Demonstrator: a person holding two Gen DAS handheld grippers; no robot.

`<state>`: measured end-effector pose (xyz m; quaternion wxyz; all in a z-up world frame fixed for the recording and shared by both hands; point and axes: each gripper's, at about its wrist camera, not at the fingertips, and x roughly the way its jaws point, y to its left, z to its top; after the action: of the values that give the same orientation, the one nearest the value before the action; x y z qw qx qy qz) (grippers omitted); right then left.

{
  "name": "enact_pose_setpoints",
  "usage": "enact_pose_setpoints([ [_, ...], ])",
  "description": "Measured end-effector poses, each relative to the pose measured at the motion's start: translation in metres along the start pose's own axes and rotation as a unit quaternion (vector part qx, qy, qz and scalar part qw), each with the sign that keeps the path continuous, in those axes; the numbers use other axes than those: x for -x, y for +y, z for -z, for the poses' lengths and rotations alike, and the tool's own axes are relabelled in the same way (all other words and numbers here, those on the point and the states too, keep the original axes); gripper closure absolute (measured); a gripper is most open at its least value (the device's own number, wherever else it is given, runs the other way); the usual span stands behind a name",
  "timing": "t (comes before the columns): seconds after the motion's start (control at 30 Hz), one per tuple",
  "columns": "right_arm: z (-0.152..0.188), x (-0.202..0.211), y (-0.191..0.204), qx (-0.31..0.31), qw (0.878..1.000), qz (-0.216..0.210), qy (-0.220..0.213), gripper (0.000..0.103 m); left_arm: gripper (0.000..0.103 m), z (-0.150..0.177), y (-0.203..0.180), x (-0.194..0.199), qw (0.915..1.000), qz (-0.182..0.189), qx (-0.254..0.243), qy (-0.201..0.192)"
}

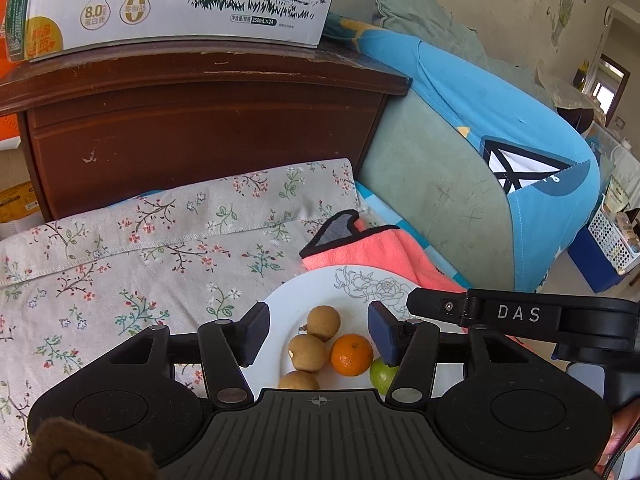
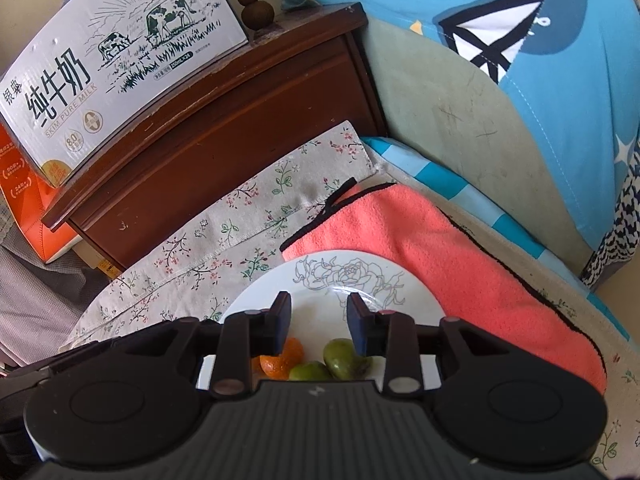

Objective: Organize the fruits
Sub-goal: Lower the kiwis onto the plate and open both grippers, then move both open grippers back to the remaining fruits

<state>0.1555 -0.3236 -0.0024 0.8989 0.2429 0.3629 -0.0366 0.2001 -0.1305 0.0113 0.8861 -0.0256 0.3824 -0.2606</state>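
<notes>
Since every fruit in view already lies on the white plate [image 1: 304, 292], the step in hand is most likely choosing one piece and closing on it cleanly. On the plate sit three brown longans [image 1: 323, 322], touching one another in a loose column, with an orange [image 1: 351, 354] just beside them and a green fruit [image 1: 382, 374] against the orange on its far side. From the right wrist view a second, longer green fruit [image 2: 345, 358] shows beside the round one.

Above the longans and the orange hovers the left gripper [image 1: 318, 332], jaws spread wide and holding nothing. Over the plate's bare middle, the right gripper [image 2: 319, 322] hangs with its jaws parted rather less, also empty (part of the left tool's body crosses the left view).

To do this well, I would bring one gripper straight down around a single fruit, pads on opposite sides at its widest part, and squeeze gently: round fruit is likely to roll and nudge its neighbours.

Beneath the plate lie a pink towel [image 2: 420, 240] and a floral cloth [image 1: 120, 264], with a wooden cabinet [image 1: 192, 128] behind carrying a milk carton [image 1: 180, 0].
</notes>
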Motion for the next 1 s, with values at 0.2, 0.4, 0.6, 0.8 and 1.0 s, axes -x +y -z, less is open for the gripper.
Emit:
enact_pose_setpoints([
  [0.2,0.001,0.004,0.005,0.012,1.000,-0.003,-0.002,0.071,0.040,-0.004,0.011,0.013,0.9998,-0.016,0.011,-0.004],
  [0.4,0.006,0.006,0.017,0.036,0.999,-0.017,0.003,0.070,0.038,-0.003,0.021,0.028,0.9987,-0.050,-0.005,-0.001],
  [0.6,0.014,0.008,0.034,0.075,0.997,-0.031,0.006,0.069,0.038,-0.005,0.036,0.041,0.9978,-0.065,0.011,0.000],
  [0.8,0.024,0.008,0.050,0.109,0.993,-0.049,0.017,0.070,0.037,-0.003,0.046,0.053,0.9960,-0.089,0.013,0.002],
  [1.0,0.036,0.010,0.070,0.146,0.986,-0.082,0.027,0.070,0.027,0.004,0.056,0.066,0.9946,-0.103,0.014,0.003],
])
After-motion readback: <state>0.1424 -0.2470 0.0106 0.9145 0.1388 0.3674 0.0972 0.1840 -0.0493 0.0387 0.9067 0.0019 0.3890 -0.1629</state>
